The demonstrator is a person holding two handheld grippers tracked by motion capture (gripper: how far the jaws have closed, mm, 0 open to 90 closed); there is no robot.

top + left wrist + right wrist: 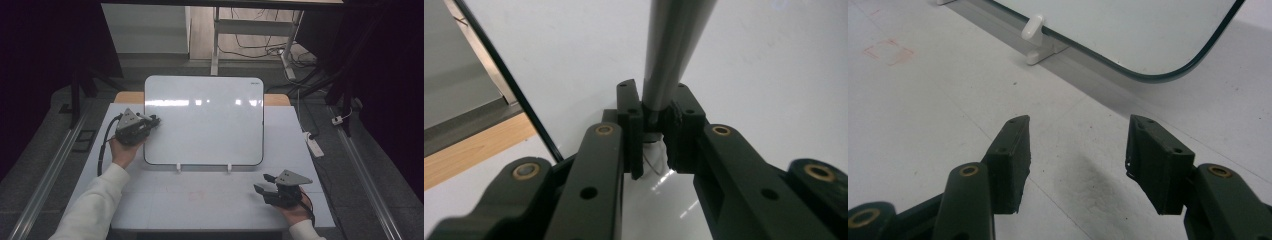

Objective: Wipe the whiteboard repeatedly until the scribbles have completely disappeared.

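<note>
The left tool (654, 135) pinches a grey pen (674, 50) against the whiteboard (205, 120). The right tool (1078, 150) rests open above the bench (200, 200).

A white table (210, 200) carries the things. A whiteboard (205, 120) stands on it, propped in two small white clips (178, 167).
</note>
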